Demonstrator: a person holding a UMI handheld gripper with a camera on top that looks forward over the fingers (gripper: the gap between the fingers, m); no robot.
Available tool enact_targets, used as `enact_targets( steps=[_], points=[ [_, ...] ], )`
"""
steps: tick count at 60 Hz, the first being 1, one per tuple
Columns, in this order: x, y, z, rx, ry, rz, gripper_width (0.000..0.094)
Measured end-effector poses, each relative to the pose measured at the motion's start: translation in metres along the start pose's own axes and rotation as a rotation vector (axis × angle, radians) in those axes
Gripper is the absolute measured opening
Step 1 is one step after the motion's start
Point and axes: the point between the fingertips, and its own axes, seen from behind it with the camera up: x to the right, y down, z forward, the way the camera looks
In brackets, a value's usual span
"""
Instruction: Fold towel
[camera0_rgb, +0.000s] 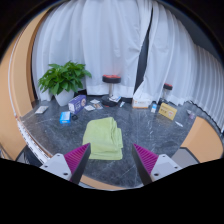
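Note:
A light green towel (103, 138) lies folded in a rough rectangle on the dark marbled table (140, 125), just ahead of the fingers and a little toward the left finger. My gripper (111, 160) is open and holds nothing. Its two pink-padded fingers (77, 158) stand wide apart above the table's near edge, with bare table between them. The towel's near edge lies close to the left finger.
A potted green plant (64, 77) stands at the table's far left. Small boxes and a blue item (66, 116) lie near it. A yellow box (167, 112) and other small things sit at the far right. White curtains (100, 40) hang behind.

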Motion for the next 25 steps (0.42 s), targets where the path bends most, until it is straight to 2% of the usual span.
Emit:
enact_targets(
  steps=[13,25],
  points=[
    [-0.027,0.028,-0.1,0.012,0.035,0.002,0.0852],
    [-0.035,0.04,-0.144,0.007,0.048,-0.004,0.0852]
  ],
)
